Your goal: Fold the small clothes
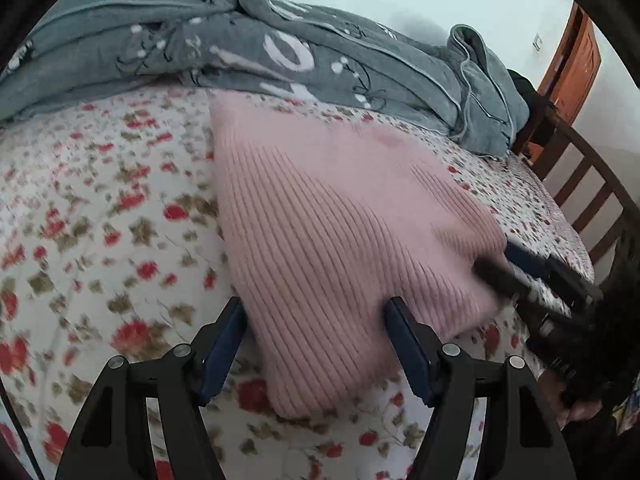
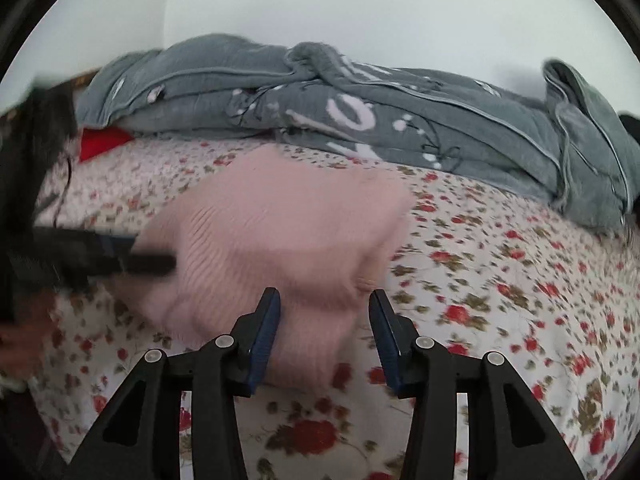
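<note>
Both grippers, left and right, gape wide, holding nothing, over the knit near the bed's edge; shallow pinches could undo folds.

Both wrist cameras sit low and close over the bed, looking forward between their own fingers toward the far wall. Each faces the pink knit from a near corner. Both share the knit and grey blanket.
</note>
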Motion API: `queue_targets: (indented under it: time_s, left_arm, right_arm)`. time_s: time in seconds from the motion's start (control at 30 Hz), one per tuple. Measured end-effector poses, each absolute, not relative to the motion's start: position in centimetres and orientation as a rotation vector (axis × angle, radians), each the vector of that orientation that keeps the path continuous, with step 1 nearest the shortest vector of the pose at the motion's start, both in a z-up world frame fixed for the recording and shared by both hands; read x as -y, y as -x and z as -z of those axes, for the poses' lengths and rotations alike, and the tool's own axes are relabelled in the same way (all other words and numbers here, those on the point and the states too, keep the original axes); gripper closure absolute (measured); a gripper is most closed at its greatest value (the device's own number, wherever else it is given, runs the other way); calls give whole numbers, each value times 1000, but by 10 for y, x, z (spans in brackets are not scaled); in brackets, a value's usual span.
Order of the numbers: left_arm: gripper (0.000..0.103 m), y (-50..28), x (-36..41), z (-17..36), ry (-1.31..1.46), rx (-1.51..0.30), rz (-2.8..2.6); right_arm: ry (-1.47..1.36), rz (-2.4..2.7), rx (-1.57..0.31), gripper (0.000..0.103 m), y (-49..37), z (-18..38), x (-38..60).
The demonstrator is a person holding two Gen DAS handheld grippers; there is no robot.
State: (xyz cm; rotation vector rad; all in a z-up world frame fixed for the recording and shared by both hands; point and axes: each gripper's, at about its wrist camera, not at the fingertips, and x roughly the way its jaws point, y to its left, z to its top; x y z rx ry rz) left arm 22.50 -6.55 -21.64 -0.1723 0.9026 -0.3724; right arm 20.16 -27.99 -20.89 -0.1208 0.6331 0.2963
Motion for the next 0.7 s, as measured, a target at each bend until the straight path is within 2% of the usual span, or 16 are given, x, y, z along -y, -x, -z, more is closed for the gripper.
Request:
queue_targets:
  time_s: [0.17, 0.37, 0.5, 0.7]
  left_arm:
    - [34, -218, 51, 209, 254, -873, 379]
    - [34, -209, 49, 205, 224, -851, 345]
    - [34, -213, 55, 193, 243, -807, 363]
    - [29, -234, 89, 196, 102, -839, 257]
  right_arm:
    - [42, -350, -579, 57, -191, 192, 283]
    - [131, -288, -688, 58, -199, 222, 268]
    - [34, -307, -650, 57, -191, 202, 279]
    - [88, -270, -653, 56, -196, 205, 272]
